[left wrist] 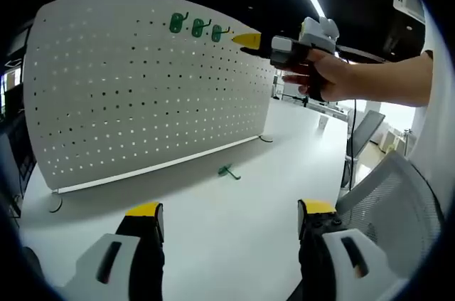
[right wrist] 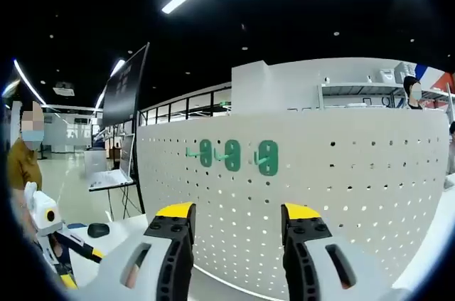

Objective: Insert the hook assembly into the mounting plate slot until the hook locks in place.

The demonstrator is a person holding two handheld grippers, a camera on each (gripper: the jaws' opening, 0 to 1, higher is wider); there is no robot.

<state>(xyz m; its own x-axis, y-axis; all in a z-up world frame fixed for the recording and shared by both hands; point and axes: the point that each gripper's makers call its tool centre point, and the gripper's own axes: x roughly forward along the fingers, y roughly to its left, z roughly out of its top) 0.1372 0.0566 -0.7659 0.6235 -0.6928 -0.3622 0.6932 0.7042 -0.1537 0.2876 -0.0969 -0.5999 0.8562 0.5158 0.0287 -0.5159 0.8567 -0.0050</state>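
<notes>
On table (left wrist: 234,215), loose green hook (left wrist: 228,171)

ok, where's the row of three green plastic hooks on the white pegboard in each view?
Left gripper view: three green plastic hooks near the top of the white perforated pegboard, just left of the right hand-held gripper.
Right gripper view: hooks centre frame.
Shared landmark: the pegboard.
</notes>
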